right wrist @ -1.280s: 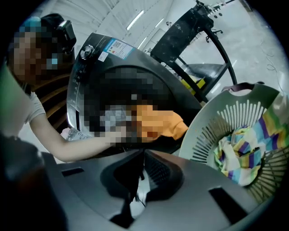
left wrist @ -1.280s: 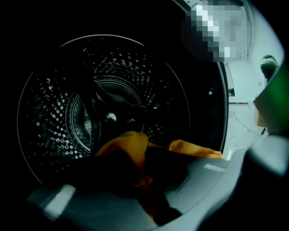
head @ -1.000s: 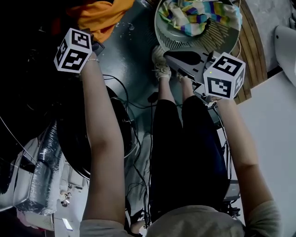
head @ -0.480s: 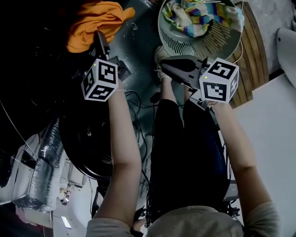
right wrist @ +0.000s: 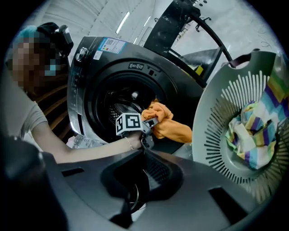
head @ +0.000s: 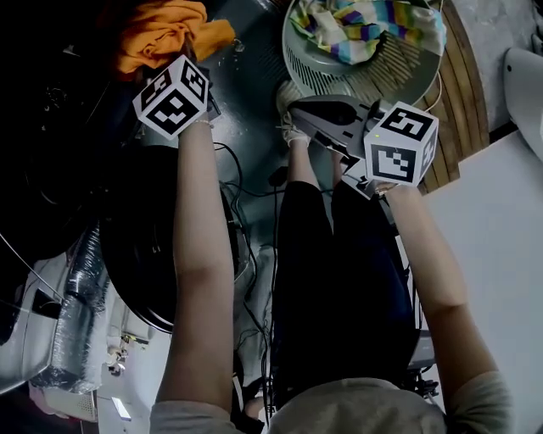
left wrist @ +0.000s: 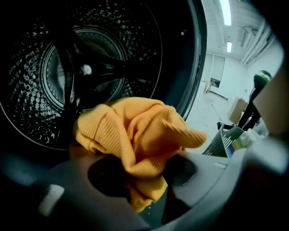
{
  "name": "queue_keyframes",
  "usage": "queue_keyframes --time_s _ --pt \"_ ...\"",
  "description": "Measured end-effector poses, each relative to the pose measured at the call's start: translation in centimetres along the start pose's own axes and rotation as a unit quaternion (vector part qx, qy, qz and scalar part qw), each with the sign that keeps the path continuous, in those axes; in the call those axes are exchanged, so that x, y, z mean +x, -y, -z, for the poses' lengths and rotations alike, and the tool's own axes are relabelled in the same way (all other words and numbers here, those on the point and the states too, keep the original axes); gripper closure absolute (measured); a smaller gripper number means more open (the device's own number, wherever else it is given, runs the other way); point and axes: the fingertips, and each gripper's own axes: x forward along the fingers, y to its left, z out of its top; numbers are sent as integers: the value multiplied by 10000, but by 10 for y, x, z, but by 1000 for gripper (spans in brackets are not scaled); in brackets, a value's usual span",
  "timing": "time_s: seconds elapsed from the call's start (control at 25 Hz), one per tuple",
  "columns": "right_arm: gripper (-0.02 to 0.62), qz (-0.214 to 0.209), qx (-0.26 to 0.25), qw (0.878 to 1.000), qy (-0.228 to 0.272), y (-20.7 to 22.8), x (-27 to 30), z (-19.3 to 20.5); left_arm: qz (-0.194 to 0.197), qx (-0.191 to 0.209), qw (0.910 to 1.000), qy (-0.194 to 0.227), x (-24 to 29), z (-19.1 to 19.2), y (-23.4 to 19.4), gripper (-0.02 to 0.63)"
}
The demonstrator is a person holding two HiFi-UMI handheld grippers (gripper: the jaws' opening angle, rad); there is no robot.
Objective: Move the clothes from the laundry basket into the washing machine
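An orange garment (head: 157, 38) (left wrist: 135, 131) lies bunched on the lip of the washing machine's drum (left wrist: 67, 67) (right wrist: 113, 101). My left gripper (head: 188, 61) (left wrist: 144, 180) is pushed up against it. The jaws have just been closing and stand partly apart, with the garment filling the gap between them. The right gripper view shows this gripper (right wrist: 151, 122) at the garment (right wrist: 169, 124). My right gripper (head: 297, 108) (right wrist: 142, 173) is shut on nothing and hangs beside the round grey laundry basket (head: 293, 52) (right wrist: 212, 103). In the basket lies striped multicoloured clothing (head: 365, 25) (right wrist: 253, 131).
The washer's open round door (head: 153, 254) hangs below my left arm, with cables (head: 254, 280) on the floor beside it. The person's legs (head: 339, 271) stand between the washer and a white surface (head: 501, 254) at the right. A wooden strip (head: 462, 102) runs under the basket.
The left gripper let the orange garment go and drew back. It has now moved up to the garment again at the drum's mouth. The right gripper has stayed by the basket.
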Motion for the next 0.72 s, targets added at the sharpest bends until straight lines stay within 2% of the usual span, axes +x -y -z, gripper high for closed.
queue_keyframes --time_s 0.08,0.16,0.36,0.48,0.6,0.72 --pt "582 2 14 10000 15 -1 0 1 -19 230 9990 388 -10 -22 -6 437" --pt "583 -23 7 10000 13 -3 1 -1 -181 439 9953 839 -18 -52 -18 453" --pt "583 -103 -41 9999 -22 -8 5 -3 -470 118 9852 1645 -25 -125 -53 453" --pt "582 -158 -97 9998 -111 -10 9 2 -448 -20 9840 1723 -15 -141 -57 437" --pt "581 -163 37 9999 -29 -9 12 4 -326 -367 9860 1596 -2 -131 -55 343" --pt "581 -199 61 9998 32 -12 12 4 -438 -458 9853 1584 -8 -119 -56 283"
